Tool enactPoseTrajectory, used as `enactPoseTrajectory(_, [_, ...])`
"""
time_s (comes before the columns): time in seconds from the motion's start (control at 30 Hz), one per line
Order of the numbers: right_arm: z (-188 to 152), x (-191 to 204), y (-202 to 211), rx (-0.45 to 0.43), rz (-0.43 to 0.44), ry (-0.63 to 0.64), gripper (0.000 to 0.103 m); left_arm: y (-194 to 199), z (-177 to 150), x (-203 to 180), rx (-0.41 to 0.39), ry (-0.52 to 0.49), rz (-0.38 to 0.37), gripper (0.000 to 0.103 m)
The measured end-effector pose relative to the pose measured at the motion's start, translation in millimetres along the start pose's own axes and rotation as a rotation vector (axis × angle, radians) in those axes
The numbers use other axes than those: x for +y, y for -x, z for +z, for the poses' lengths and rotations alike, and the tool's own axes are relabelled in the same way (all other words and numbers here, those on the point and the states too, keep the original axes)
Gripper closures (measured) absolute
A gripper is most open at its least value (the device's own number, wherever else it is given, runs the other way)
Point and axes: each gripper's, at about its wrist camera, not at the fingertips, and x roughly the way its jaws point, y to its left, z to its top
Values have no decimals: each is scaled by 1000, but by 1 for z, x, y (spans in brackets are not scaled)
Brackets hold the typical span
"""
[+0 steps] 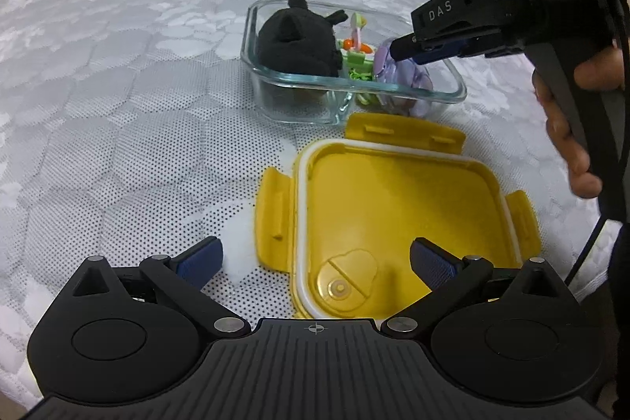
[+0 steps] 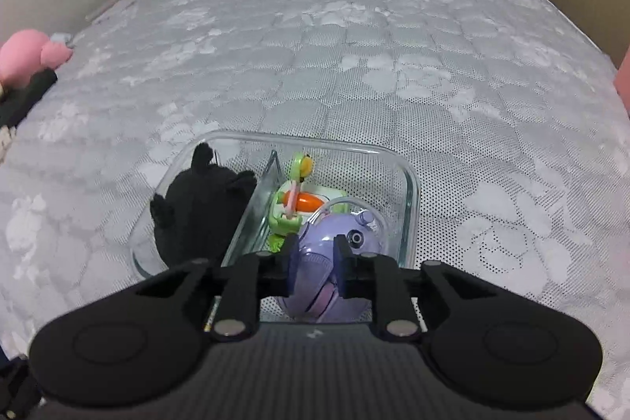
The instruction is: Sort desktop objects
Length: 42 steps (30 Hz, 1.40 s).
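Purple toy sits in the right compartment of the glass box, translucent, rounded; my right gripper is nearly closed with its tips down at the toy, contact unclear; green toy with a carrot just beside it, black plush across the divider; yellow lid lies upturned near the box on the quilt; my left gripper spread wide over the lid, holding nothing.

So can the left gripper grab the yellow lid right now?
Probably yes. The left gripper is open, low over the yellow lid, and nothing lies between them.
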Motion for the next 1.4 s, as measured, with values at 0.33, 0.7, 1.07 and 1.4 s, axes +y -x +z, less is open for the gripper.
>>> enactPoseTrajectory(0.33, [-7,4,0,12,-43,-1,66,-4,0,3,6,14,-17,0])
enactPoseTrajectory(0.7, [3,2,-10,25,-73,-51,55,-11,0,6,22,31,-29,0])
enactPoseTrajectory(1.07, [-12,15,-12,-32,-100,150,49,-11,1,11,20,45,-25,0])
enactPoseTrajectory(1.4, [14,10,8,-123,157,-67,80,-9,-1,8,21,25,-17,0])
